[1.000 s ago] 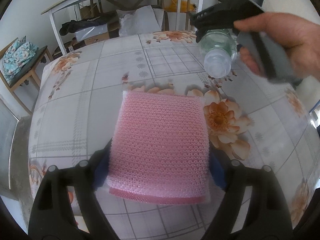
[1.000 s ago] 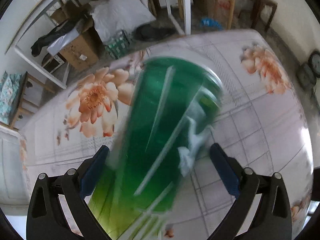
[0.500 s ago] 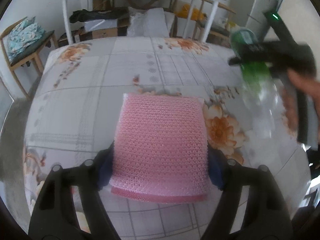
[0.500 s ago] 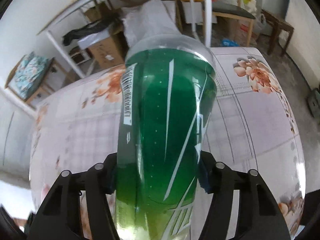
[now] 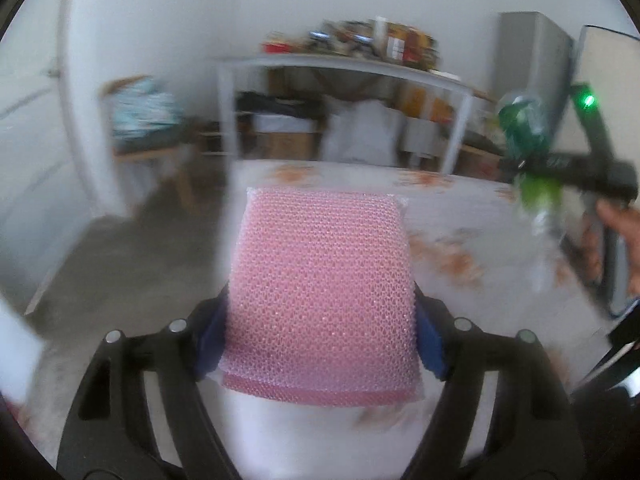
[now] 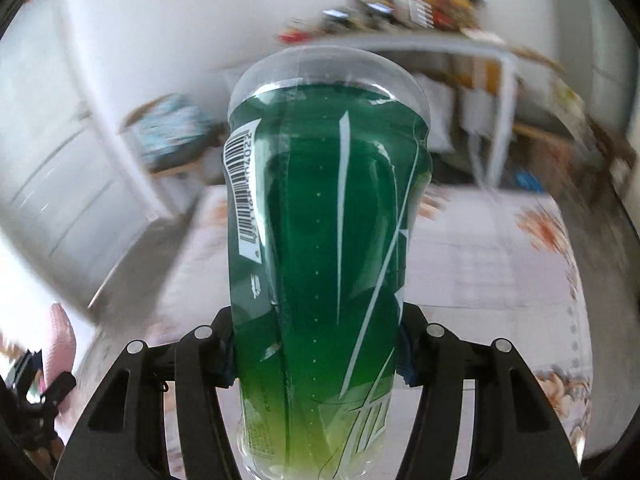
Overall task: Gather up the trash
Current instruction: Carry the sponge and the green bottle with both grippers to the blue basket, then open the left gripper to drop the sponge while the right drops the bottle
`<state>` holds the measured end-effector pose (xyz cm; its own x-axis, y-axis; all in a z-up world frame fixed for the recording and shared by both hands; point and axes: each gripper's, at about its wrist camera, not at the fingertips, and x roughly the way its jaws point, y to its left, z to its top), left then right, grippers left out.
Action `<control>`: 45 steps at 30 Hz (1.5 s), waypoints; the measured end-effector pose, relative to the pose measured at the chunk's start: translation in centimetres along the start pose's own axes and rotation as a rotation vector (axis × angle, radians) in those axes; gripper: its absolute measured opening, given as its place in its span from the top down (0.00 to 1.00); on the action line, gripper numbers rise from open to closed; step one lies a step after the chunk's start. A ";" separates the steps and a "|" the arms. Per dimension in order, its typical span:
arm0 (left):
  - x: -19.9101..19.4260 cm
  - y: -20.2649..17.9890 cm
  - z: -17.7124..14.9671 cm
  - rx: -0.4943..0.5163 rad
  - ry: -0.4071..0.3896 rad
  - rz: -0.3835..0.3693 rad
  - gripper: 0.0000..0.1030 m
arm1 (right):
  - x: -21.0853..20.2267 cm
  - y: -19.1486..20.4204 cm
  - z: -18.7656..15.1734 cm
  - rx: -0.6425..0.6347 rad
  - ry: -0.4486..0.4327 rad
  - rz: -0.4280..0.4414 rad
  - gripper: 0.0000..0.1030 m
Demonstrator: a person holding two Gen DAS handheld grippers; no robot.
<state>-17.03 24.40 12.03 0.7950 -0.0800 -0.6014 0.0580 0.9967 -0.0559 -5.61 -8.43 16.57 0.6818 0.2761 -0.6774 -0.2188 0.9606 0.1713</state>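
A folded pink bubble-wrap sheet (image 5: pixel 320 272) sticks out forward from my left gripper (image 5: pixel 320 332), which is shut on it by its blue pads, held in the air above the floral table (image 5: pixel 460 208). A green plastic bottle (image 6: pixel 328 240) with a barcode label fills the right wrist view. My right gripper (image 6: pixel 316 356) has it between its jaws, which are closing, and the pads press on its sides. In the left wrist view the bottle (image 5: pixel 524 128) and a person's hand (image 5: pixel 620 232) show at the right edge. The pink sheet (image 6: pixel 60 336) appears at the lower left of the right wrist view.
Both views are blurred by motion. A white table (image 5: pixel 340 68) with clutter on top and boxes below stands at the back wall. A wooden chair with a patterned cushion (image 5: pixel 140 120) is to the left, a grey cabinet (image 5: pixel 532 52) to the right.
Both grippers have risen off the table and tipped up, so the back wall now shows. The right gripper's jaws have closed onto the green bottle. The pink sheet stays in the left gripper.
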 end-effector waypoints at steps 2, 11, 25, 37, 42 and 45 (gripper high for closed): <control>-4.2 3.6 -3.4 -0.038 0.015 0.085 0.29 | -1.7 5.9 -1.1 -0.089 -0.010 0.096 0.46; -10.7 16.4 -30.2 -0.339 0.424 0.406 0.29 | -4.6 28.0 -13.5 -0.350 0.096 0.479 0.46; -8.8 21.8 -51.4 -0.763 0.533 0.361 0.13 | 2.2 43.1 -35.2 -0.525 0.482 0.629 0.47; -20.1 25.2 -50.7 -0.908 0.280 0.492 0.13 | 12.8 49.0 -46.8 -0.734 0.878 0.488 0.13; -20.5 24.8 -47.9 -0.862 0.239 0.488 0.13 | 15.1 47.7 -49.9 -0.789 0.936 0.387 0.06; -21.0 23.9 -45.4 -0.804 0.196 0.494 0.13 | 12.7 49.4 -46.2 -0.752 0.797 0.420 0.06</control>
<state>-59.71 49.44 -12.84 0.4999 0.2742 -0.8215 -0.7450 0.6198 -0.2465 -40.00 41.08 -16.60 -0.1138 0.2127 -0.9705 -0.8618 0.4649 0.2029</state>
